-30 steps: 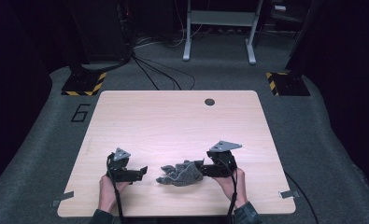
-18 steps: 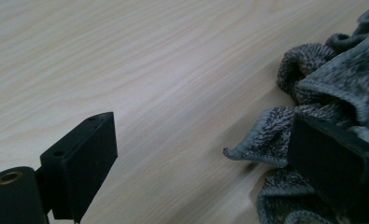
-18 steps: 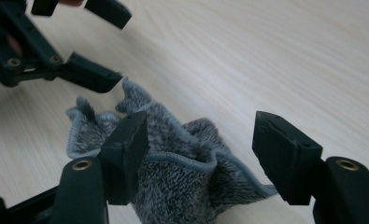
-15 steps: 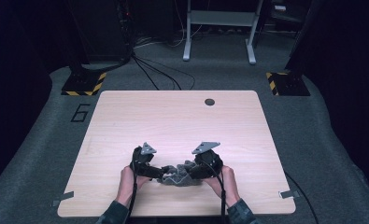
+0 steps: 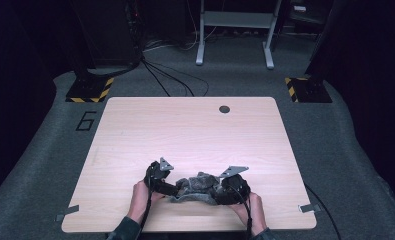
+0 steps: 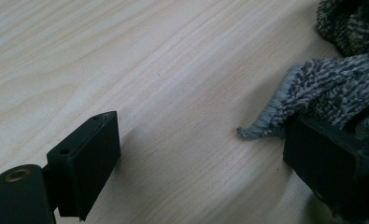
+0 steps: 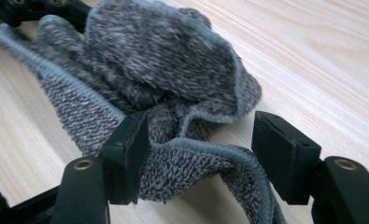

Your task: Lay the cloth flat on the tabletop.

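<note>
A crumpled grey knitted cloth (image 5: 197, 186) lies near the front edge of the wooden table (image 5: 185, 130). My left gripper (image 5: 174, 189) meets the cloth's left side and my right gripper (image 5: 219, 193) its right side. In the left gripper view the left gripper (image 6: 205, 158) stands wide open; a hemmed corner of the cloth (image 6: 331, 88) lies just inside its right jaw. In the right gripper view the right gripper (image 7: 201, 149) is open around a fold of the cloth (image 7: 163, 70); its left jaw rests against the fabric and the right jaw stands apart.
A round cable hole (image 5: 224, 109) sits at the table's far edge. On the grey floor beyond are cables (image 5: 165, 80), a metal stand (image 5: 235, 35) and yellow-black striped bases (image 5: 87, 92). The number 6 (image 5: 86, 120) is marked left of the table.
Both hands have come inward to the cloth: the left gripper moved right, the right gripper moved left and down onto it. The cloth has bunched slightly between them.
</note>
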